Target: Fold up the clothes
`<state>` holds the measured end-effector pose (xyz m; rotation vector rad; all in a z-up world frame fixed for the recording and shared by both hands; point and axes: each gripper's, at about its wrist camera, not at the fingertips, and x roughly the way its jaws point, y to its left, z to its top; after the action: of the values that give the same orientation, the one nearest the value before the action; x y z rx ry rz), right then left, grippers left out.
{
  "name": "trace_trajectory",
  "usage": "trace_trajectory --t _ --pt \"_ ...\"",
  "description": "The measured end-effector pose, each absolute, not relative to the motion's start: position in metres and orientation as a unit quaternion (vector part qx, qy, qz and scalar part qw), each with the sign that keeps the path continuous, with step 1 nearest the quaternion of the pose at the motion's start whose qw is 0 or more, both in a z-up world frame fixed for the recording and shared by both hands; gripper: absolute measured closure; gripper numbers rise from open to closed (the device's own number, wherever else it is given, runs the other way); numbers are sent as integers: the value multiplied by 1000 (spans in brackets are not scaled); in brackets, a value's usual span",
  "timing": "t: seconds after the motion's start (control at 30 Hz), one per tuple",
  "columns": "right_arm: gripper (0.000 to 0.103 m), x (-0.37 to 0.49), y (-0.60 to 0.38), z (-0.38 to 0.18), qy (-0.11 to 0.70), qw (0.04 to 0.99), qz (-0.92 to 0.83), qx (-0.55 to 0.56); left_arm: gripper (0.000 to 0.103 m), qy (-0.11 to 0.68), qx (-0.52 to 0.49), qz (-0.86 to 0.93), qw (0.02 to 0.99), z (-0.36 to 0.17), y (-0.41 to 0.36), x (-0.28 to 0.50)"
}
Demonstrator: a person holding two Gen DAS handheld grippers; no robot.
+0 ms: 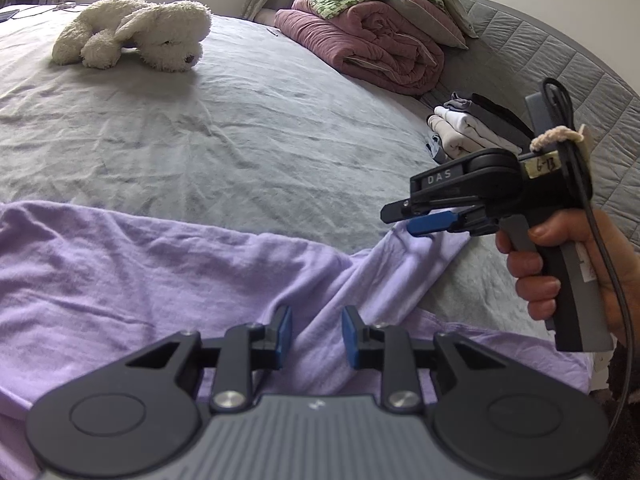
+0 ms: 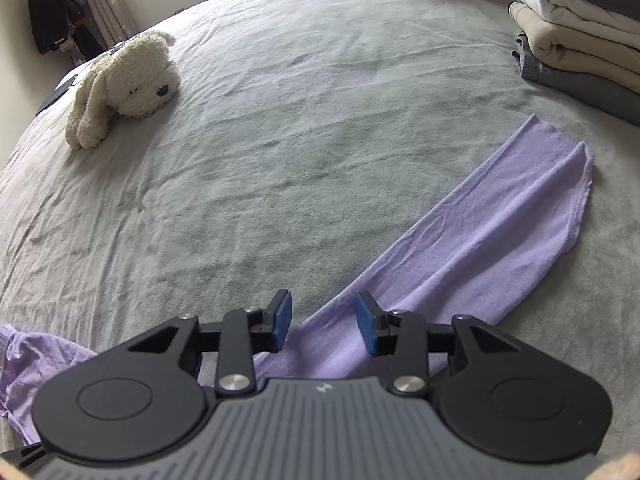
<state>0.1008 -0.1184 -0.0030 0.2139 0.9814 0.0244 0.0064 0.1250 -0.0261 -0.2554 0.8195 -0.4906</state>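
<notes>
Lilac garment (image 2: 472, 240) is lying rumpled, sleeve stretching long toward folded stack (image 2: 580, 40); left claw (image 1: 316, 336) and right claw (image 2: 324, 328) are gaping narrowly, pinching nothing.

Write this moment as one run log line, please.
left gripper: open over purple shirt | right gripper: open above sleeve | sleeve: flat on bed

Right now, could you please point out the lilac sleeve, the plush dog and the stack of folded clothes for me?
lilac sleeve (image 2: 500, 216): right wrist view, on the sleeve's middle.
plush dog (image 2: 136, 76): right wrist view, on its head.
stack of folded clothes (image 2: 580, 40): right wrist view, on a beige layer.
</notes>
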Motion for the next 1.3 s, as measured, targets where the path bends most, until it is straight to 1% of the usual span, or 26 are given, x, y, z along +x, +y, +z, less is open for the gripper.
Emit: trace_trajectory --t 0.03,0.07,0.1,0.13,0.17,0.2,0.43,0.73,0.83,1.03,1.23,1.27,1.3 --pt "73 102 -117 -6 468 878 4 95 76 395 -123 -237 879 -26 125 7" --pt "84 102 -117 -7 466 880 -2 89 76 396 -123 -238 878 -27 126 8" --pt "92 101 -117 -7 463 882 -8 83 76 398 -123 -240 877 -27 126 9" --pt "95 101 -117 -7 461 884 -13 77 76 400 -122 -241 876 -28 126 9" --pt "102 100 -120 -6 460 885 -13 78 76 402 -122 -242 875 -29 127 10" --pt "103 98 -123 -5 459 885 -13 80 76 403 -120 -243 874 -29 127 10" --pt "103 75 -138 16 435 896 -11 91 76 397 -95 -247 879 -28 122 4" --pt "103 4 -163 46 389 914 6 111 77 388 -50 -264 881 -21 115 -10" --pt "103 -22 -174 43 386 914 12 122 77 385 -32 -276 880 -19 112 -18" --pt "103 -54 -192 13 424 893 21 152 77 386 -2 -290 876 -20 104 -33" --pt "103 -60 -211 -10 455 874 40 165 73 387 -14 -274 880 -18 103 -44" --pt "102 -59 -215 -9 454 873 48 172 73 385 -17 -274 881 -16 103 -47" --pt "98 -58 -219 -8 453 871 56 179 72 381 -18 -275 883 -15 101 -49"
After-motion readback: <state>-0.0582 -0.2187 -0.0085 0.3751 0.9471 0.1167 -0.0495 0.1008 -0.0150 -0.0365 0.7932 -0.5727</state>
